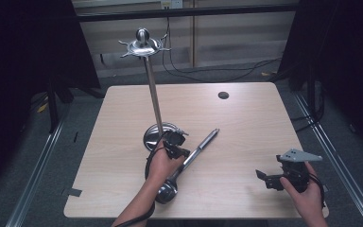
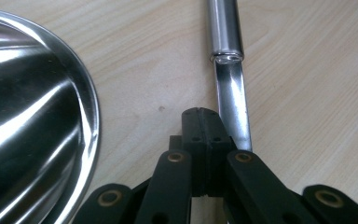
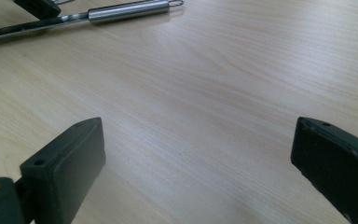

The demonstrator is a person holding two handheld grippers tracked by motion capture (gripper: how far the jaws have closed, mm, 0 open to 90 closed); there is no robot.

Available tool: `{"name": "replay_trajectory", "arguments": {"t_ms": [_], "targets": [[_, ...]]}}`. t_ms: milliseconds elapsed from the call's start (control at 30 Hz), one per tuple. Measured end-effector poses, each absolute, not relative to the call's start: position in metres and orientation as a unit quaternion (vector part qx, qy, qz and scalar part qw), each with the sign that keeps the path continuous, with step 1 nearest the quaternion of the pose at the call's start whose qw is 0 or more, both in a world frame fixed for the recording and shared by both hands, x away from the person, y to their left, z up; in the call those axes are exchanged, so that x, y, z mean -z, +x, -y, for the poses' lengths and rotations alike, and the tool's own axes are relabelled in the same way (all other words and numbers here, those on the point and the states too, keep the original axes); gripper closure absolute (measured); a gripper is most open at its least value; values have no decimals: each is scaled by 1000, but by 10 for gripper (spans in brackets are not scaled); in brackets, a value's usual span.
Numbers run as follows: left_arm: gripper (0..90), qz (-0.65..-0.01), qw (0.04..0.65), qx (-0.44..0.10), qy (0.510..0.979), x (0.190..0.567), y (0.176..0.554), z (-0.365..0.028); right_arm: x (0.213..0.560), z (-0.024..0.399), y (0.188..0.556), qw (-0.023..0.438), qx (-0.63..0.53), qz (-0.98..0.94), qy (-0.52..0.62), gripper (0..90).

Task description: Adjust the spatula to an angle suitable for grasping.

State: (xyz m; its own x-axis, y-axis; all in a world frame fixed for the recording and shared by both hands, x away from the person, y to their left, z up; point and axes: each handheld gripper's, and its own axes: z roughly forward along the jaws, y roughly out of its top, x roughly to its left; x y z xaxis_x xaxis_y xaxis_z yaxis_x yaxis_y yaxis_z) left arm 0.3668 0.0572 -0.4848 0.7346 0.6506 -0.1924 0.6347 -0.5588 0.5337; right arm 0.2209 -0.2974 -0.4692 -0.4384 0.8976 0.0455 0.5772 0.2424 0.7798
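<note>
A steel ladle (image 1: 198, 149) lies slantwise on the wooden table (image 1: 246, 123), bowl (image 1: 166, 191) toward the front edge and handle toward the middle. My left gripper (image 1: 177, 142) is down on the table between the ladle's shaft and the round base (image 1: 157, 135) of a tall steel stand (image 1: 153, 94). In the left gripper view its jaws (image 2: 200, 122) are pressed together with nothing between them, and the flat shaft (image 2: 233, 93) runs just beside them on the right. My right gripper (image 1: 267, 179) is held at the front right, open (image 3: 198, 154) over bare wood, far from the ladle handle (image 3: 128, 10).
The stand's hooked top (image 1: 143, 45) rises above the table's back left. A dark round hole (image 1: 223, 95) sits near the back edge. The stand's shiny base (image 2: 28, 116) lies close on the left of my left jaws. Cables run over the floor behind the table.
</note>
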Motion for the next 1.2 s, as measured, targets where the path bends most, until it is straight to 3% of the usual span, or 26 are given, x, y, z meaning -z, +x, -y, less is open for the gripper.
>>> {"name": "replay_trajectory", "arguments": {"t_ms": [333, 733, 967, 1000, 1200], "targets": [[896, -357, 300, 3, 885, 486, 364, -53, 467, 300, 221, 211, -384, -754, 489, 27], [886, -305, 279, 10, 910, 482, 353, -37, 466, 299, 220, 211, -383, -756, 488, 27], [794, -303, 287, 2, 909, 470, 359, -36, 467, 300, 220, 208, -381, -756, 489, 27], [747, -289, 281, 7, 915, 465, 359, -33, 467, 299, 221, 209, -380, -756, 490, 27], [691, -266, 258, 25, 928, 456, 358, -20, 468, 298, 221, 207, -378, -758, 489, 27]]}}
